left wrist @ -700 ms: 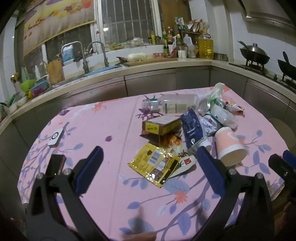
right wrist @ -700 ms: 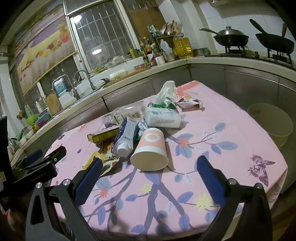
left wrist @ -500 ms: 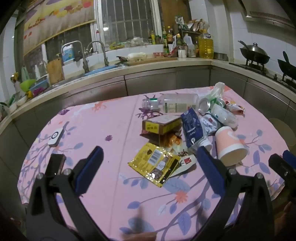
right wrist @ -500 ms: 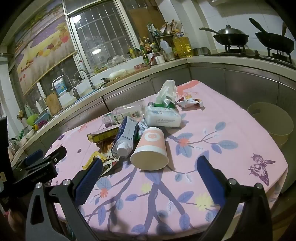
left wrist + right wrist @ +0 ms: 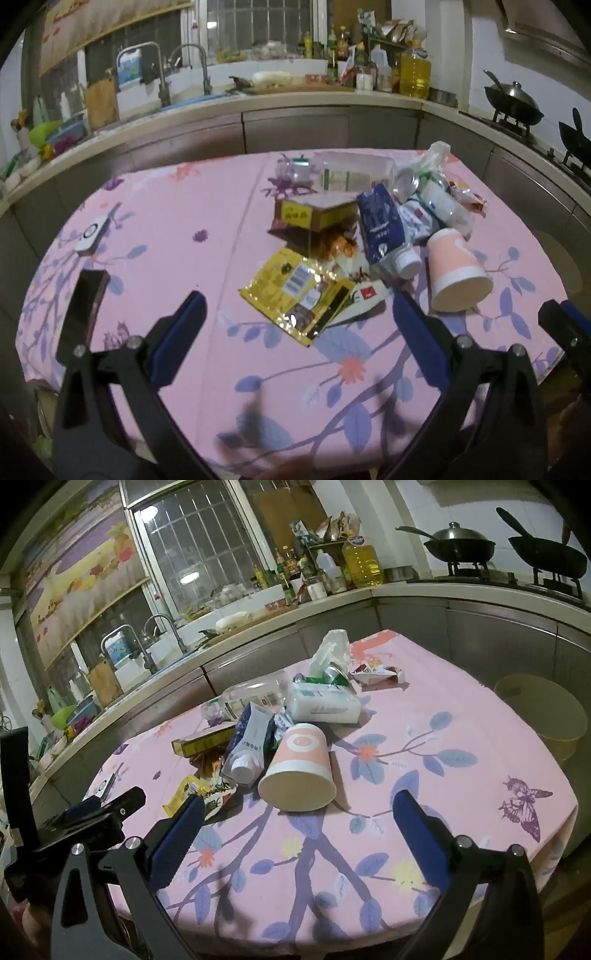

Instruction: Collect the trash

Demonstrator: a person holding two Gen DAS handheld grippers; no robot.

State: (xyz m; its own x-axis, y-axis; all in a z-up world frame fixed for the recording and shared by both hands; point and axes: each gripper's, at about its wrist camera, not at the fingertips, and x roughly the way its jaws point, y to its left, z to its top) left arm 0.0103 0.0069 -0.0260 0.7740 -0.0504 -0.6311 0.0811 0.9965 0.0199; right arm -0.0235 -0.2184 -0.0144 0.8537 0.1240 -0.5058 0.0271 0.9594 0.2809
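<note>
With jaws wide, right gripper [image 5: 295, 818] just short of paper cup [image 5: 299, 771]

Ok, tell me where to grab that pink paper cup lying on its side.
Grip the pink paper cup across its side walls near the middle, coming from its open mouth, which faces the open right gripper. It lies tipped over, probably crushable, so squeeze lightly.

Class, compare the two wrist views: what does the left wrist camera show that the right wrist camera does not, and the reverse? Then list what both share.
Left only: a dark phone lying on the tablecloth's near left edge.

Right only: a beige bin beside the table, and a butterfly print on the cloth.

Both: the paper cup on its side, the blue pouch, the clear bottle, and both grippers, left and right, open and empty.
</note>
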